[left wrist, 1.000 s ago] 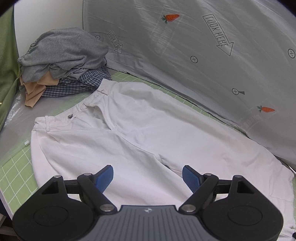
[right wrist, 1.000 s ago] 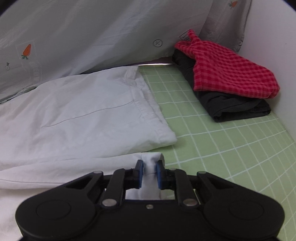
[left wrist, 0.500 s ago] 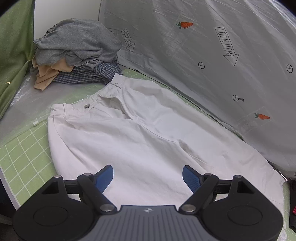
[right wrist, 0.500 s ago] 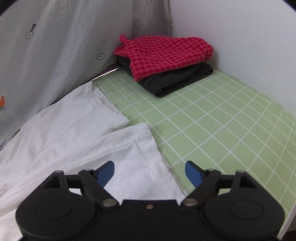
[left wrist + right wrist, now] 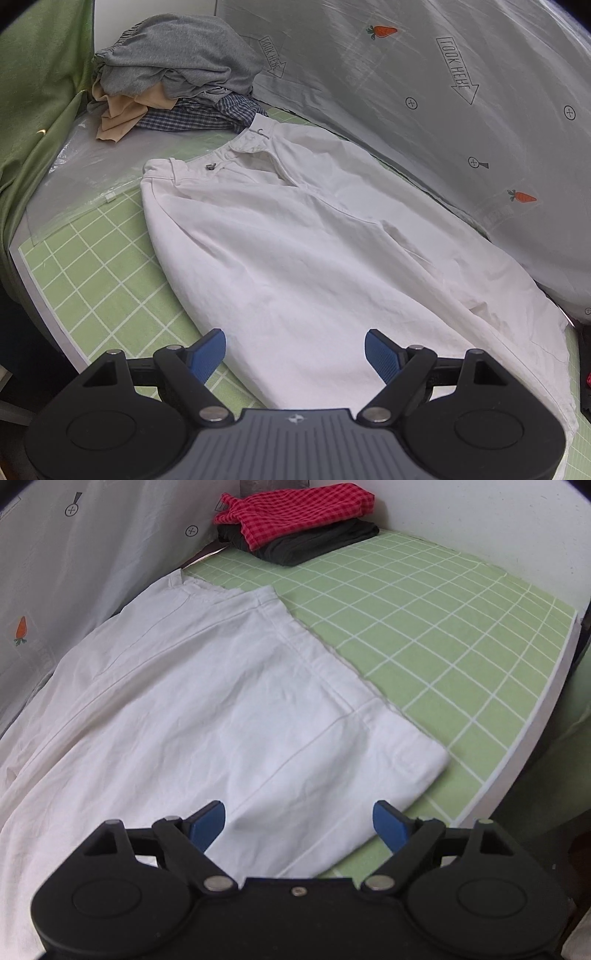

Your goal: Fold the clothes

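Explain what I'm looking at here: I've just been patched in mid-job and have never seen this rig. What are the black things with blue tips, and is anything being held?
These are two handheld grippers, each carrying a fisheye camera that looks forward along its jaws. One picture comes from the left gripper, the other from the right gripper. Both have their blue-padded jaws wide apart and hold nothing. Spread on the green gridded mat lies a pair of white cotton trousers: the left view shows the waistband end, the right view the leg hems. A crumpled pile of grey, tan and blue-checked clothes sits at one end, a folded red-checked and black stack at the other.
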The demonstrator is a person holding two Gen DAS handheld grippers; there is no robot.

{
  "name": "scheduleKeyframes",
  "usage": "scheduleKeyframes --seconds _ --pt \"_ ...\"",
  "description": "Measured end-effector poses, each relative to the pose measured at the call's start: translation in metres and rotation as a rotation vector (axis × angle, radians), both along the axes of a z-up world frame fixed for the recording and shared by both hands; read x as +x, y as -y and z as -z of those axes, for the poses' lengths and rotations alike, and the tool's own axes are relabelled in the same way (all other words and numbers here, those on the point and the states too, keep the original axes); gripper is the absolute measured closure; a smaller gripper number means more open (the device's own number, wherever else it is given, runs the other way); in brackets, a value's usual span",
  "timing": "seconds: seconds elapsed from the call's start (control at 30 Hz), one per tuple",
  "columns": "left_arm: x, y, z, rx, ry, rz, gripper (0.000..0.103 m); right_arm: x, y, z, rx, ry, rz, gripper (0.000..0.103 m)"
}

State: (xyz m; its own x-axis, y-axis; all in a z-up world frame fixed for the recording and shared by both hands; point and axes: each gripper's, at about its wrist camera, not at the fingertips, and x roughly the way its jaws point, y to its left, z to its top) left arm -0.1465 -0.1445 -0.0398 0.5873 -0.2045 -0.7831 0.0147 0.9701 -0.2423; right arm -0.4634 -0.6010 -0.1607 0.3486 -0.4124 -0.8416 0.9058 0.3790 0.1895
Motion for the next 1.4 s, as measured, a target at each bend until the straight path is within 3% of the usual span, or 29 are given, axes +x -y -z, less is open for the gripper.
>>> scheduleKeyframes --seconds 0.1,0.4,0.7,1.03,1.2,1.4 --pt "-0.005 -0.005 0.001 0.002 -0.006 0.004 0.02 -0.002 -0.011 0.006 0.009 -0.025 -0.005 0.015" --pt "-0.008 -0.012 0.001 -0.001 -0.011 0.01 0.02 0.013 -0.023 0.011 0.01 0.013 -0.07 0.007" --pt "0.027 -0.046 0.014 -0.038 -0.067 -0.104 0.019 0.029 -0.027 0.013 -0.005 -0.049 -0.019 0.001" --pt "0.116 -0.093 0.039 -0.047 -0.155 -0.201 0.019 0.057 -0.017 0.016 0.024 -0.176 0.172 0.0" --pt "0.172 -0.117 0.06 -0.009 -0.215 -0.23 0.019 0.062 -0.008 0.016 0.056 -0.171 0.336 0.0" --pt "0.208 -0.128 0.076 0.013 -0.249 -0.251 0.019 0.069 0.002 0.017 0.093 -0.188 0.481 0.0"
